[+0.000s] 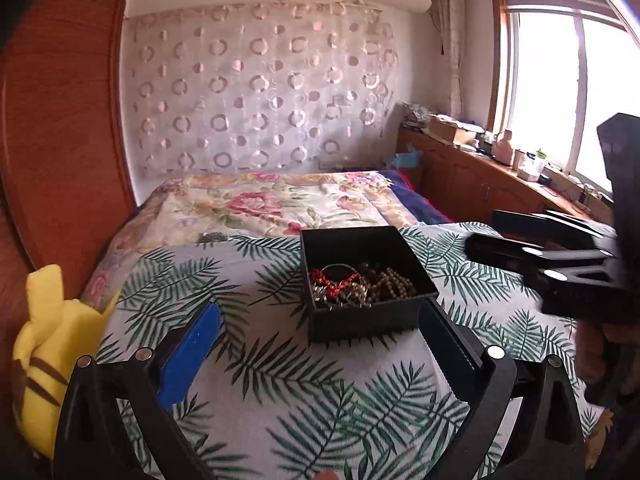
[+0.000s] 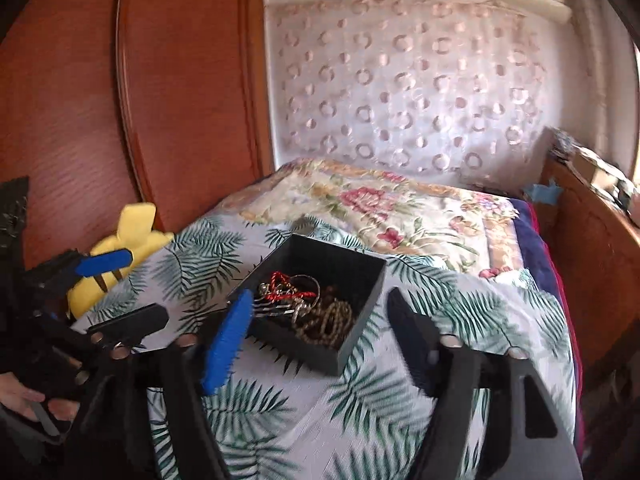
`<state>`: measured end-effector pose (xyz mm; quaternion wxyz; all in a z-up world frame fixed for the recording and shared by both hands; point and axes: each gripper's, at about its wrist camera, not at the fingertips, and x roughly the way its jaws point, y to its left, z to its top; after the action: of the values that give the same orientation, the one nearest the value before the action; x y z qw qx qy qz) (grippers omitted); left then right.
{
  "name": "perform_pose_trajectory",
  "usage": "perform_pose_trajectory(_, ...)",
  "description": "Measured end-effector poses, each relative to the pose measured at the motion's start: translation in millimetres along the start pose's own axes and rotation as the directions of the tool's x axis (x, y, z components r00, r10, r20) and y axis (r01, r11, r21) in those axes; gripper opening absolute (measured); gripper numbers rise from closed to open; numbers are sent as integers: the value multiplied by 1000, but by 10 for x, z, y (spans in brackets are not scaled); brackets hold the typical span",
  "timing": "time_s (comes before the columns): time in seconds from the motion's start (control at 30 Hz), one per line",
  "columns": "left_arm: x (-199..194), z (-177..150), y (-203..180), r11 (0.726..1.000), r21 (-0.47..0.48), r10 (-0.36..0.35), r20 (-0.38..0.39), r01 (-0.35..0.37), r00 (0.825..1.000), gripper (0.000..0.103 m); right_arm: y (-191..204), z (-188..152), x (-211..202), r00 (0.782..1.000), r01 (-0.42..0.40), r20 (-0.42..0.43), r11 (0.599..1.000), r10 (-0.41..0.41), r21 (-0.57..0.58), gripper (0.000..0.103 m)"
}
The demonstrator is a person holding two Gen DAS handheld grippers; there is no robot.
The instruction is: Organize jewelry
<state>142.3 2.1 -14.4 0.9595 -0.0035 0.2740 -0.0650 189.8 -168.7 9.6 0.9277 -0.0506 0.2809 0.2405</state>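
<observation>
A black open box (image 1: 394, 322) sits on a palm-leaf cloth (image 1: 280, 380) on the bed. It holds a tangle of jewelry (image 1: 360, 286): a red cord, silver chain, and brown bead strands. My left gripper (image 1: 320, 320) is open and empty, its fingers just in front of the box. In the right wrist view the box (image 2: 352, 276) and its jewelry (image 2: 312, 308) lie just ahead of my right gripper (image 2: 320, 316), which is open and empty. The left gripper also shows there at the far left (image 2: 128, 288). The right gripper shows at the right edge of the left wrist view (image 1: 476, 230).
A yellow plush toy (image 1: 52, 344) lies at the cloth's left edge by a wooden headboard (image 1: 60, 120). A floral quilt (image 1: 272, 204) covers the bed beyond the box. A wooden cabinet (image 1: 480, 172) with clutter stands under the window at right.
</observation>
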Motion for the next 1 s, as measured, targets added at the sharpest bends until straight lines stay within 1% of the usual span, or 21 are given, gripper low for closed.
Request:
perform_pose_trajectory(0.03, -50, -27, -14, 1000, -2, 11, 4, -11, 1000, 96, -13, -45, -83, 1000, 7, 15, 1000, -7, 15, 85)
perform_pose_trajectory(0.1, -140, -80, -43, 1000, -3, 29, 9, -29, 1000, 96, -8, -209, -281, 998, 21, 49, 998, -24, 54, 96)
perform_pose_trajectory(0.2, -271, -159, -80, 999, -7, 45, 19, -45, 999, 96, -23, -397, -453, 996, 52, 61, 994, -58, 95, 101)
perform_pose_trajectory(0.27, -353, -206, -87, 999, -17, 41, 26, -41, 999, 96, -32, -505, -519, 996, 62, 56, 992, -69, 114, 101)
perform_pose_trajectory(0.3, -396, -235, -96, 999, -19, 46, 28, -45, 999, 96, -35, -558, -544, 994, 87, 50, 989, -93, 122, 101)
perform_pose_trajectory(0.37, -458, -264, -110, 998, -20, 57, 37, -56, 998, 96, -37, -627, -572, 992, 110, 48, 984, -117, 139, 101)
perform_pose_trajectory(0.47, -522, -291, -122, 998, -18, 60, 40, -60, 997, 96, -54, -721, -625, 990, 119, 55, 979, -130, 168, 101)
perform_pose_trajectory(0.7, -581, -298, -152, 997, -9, 75, 54, -74, 996, 96, -35, -738, -672, 983, 153, 75, 975, -166, 160, 101)
perform_pose_trajectory(1.0, -615, -324, -161, 997, -12, 72, 62, -71, 996, 96, -101, -757, -701, 977, 178, 89, 969, -195, 173, 101)
